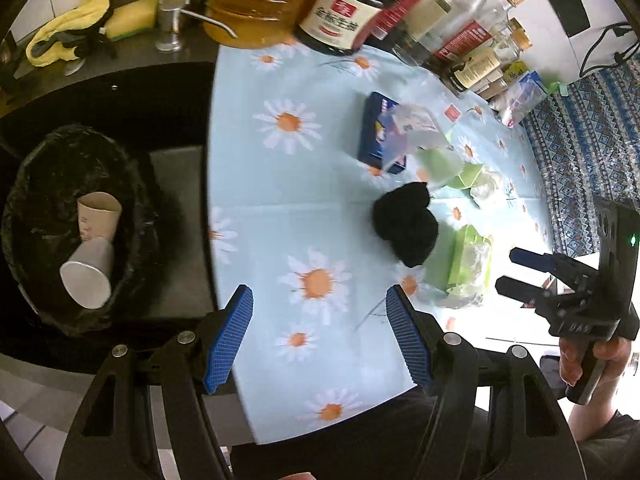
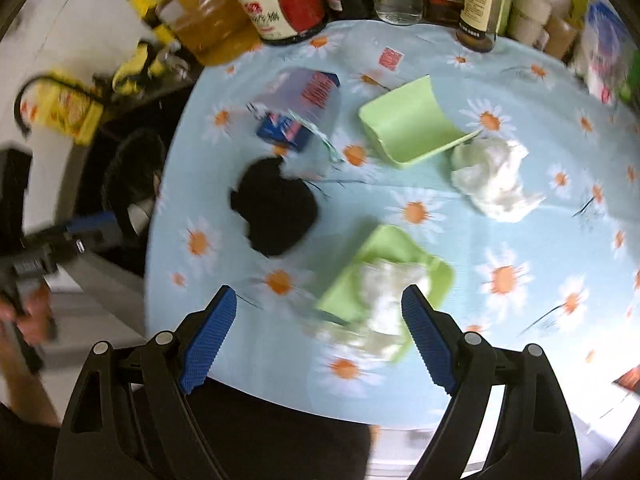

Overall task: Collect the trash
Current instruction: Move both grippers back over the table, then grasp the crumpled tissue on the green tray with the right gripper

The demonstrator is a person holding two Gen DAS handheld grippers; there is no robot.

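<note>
Trash lies scattered on the daisy-print counter [image 2: 520, 216]: a crumpled white tissue [image 2: 492, 178] ahead and right of the right gripper [image 2: 318, 334], a green tray [image 2: 384, 280] holding more tissue between its fingertips, a black wad [image 2: 276, 208] ahead-left. Both grippers' fingers stand wide apart, empty. Left of the left gripper [image 1: 320, 336], a black-lined bin [image 1: 44, 184] holds two paper cups [image 1: 94, 248]. Bottles [image 2: 280, 4] line the far edge.
</note>
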